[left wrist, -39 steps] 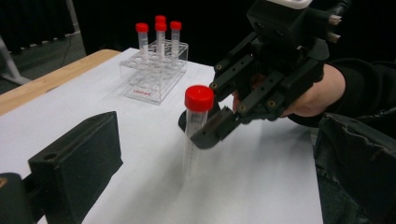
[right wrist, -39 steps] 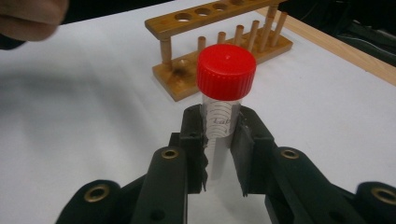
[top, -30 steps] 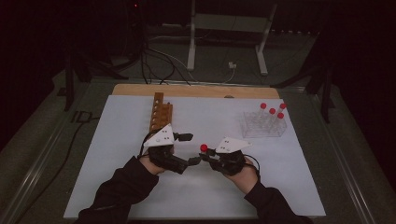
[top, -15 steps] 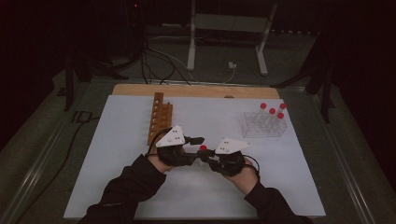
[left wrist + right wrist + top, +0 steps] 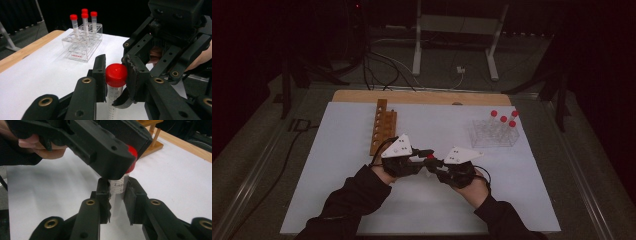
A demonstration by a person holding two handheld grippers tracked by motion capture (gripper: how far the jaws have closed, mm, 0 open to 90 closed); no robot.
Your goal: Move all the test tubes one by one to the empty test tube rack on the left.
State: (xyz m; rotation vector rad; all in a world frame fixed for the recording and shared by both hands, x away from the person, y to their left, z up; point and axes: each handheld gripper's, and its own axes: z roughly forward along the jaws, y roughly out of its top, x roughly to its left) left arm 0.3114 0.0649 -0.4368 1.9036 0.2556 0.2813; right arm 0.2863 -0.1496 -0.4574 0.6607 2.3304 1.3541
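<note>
A clear tube (image 5: 117, 185) with a red cap (image 5: 116, 75) is held upright above the middle of the white mat (image 5: 337, 165), between both grippers. My left gripper (image 5: 115, 68) has just been closing, with the cap between its jaws. It is now shut on the cap, pads pressed on both sides. In the high view the left gripper (image 5: 424, 156) meets my right gripper (image 5: 438, 166) tip to tip at the red cap (image 5: 430, 157). My right gripper (image 5: 117, 188) is shut on the tube's body below the cap, with the left gripper's black jaw above it.
A wooden rack (image 5: 383, 126) with a row of holes stands at the back left of the mat. A clear plastic rack (image 5: 494, 134) with several red-capped tubes stands at the back right. A wooden board edge (image 5: 422, 97) runs along the far side.
My left gripper has moved right to the tube, and its jaws have gone from wide open to shut on the red cap. The right gripper has kept still, holding the tube.
</note>
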